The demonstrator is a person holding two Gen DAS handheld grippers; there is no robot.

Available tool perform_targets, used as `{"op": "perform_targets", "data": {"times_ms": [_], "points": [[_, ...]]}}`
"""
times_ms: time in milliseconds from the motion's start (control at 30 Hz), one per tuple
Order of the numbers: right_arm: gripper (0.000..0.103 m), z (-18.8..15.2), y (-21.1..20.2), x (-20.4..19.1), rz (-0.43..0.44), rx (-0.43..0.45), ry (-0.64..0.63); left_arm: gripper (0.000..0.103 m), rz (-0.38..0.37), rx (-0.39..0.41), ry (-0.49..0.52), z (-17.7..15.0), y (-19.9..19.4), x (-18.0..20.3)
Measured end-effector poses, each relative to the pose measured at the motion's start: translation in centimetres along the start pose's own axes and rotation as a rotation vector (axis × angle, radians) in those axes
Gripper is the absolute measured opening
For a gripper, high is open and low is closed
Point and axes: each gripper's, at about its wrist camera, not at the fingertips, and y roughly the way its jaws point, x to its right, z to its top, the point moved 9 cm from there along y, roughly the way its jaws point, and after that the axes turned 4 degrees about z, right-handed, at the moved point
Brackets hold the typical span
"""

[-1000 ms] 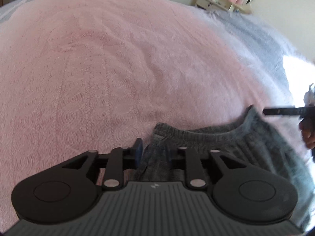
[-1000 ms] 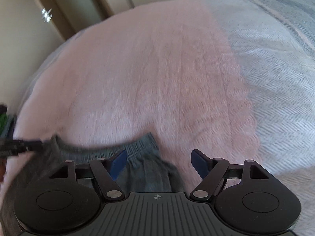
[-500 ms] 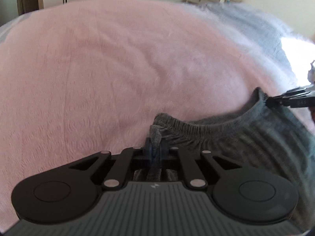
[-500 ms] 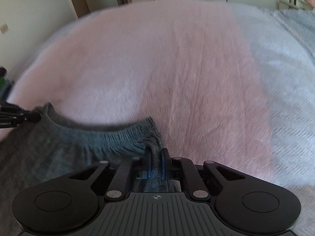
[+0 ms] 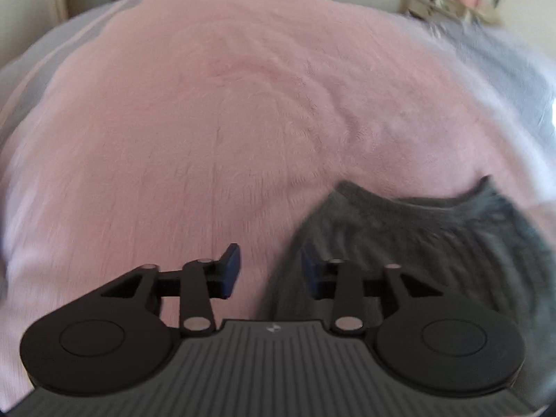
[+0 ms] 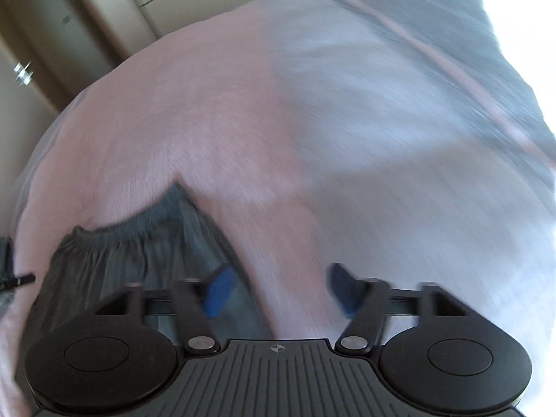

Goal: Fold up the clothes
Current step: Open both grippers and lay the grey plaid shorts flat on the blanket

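Pink bedspread [image 5: 215,132] stretches across the bed. Both claws have just sprung apart, nothing between the fingers: grey garment [image 5: 434,239] lies right of the left claw [image 5: 271,271], left of the right claw [image 6: 278,288].

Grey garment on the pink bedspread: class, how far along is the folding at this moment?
Done: the grey garment lies on the pink bedspread, elastic waistband edge flat, both corners let go. In hand: nothing; the left gripper and right gripper have just been opening, jaws apart with no cloth pressed between them. Left: how many folds it holds cannot be told, so any remaining folds and final tidying.
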Motion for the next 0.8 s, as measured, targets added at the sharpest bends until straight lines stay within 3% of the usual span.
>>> {"op": "perform_targets", "data": {"times_ms": [133, 233, 400, 533, 633, 700, 800], "points": [[0.058, -5.3, -4.2, -2.5, 0.012, -0.058, -0.039, 0.021, -0.081, -0.08, -0.042, -5.5, -5.3, 2.6], [0.056, -9.4, -4.0, -7.4, 0.045, -0.121, -0.17, 0.02, -0.138, -0.138, -0.04, -9.5, -8.0, 5.1], [0.045, -14.2, -1.7, -14.3, 0.078, -0.129, -0.398, 0.02, -0.17, -0.164, -0.003, -13.1, -9.9, 7.3], [0.045, -19.8, 0.4, -15.8, 0.099, -0.237, -0.439, 0.019, -0.167, -0.2, 0.144, -16.4, -9.4, 8.8], [0.045, -24.4, -0.8, -15.8, 0.049, -0.304, -0.56, 0.018, -0.134, -0.229, 0.276, -19.8, -10.0, 8.9], [0.045, -25.9, -2.1, -15.3, 0.028, -0.355, -0.531, 0.018, -0.134, -0.237, 0.279, -21.1, -10.9, 8.3], [0.045, -24.2, -4.3, -15.6, 0.007, -0.306, -0.453, 0.017, -0.145, -0.232, 0.239, -20.9, -12.7, 6.9]]}}
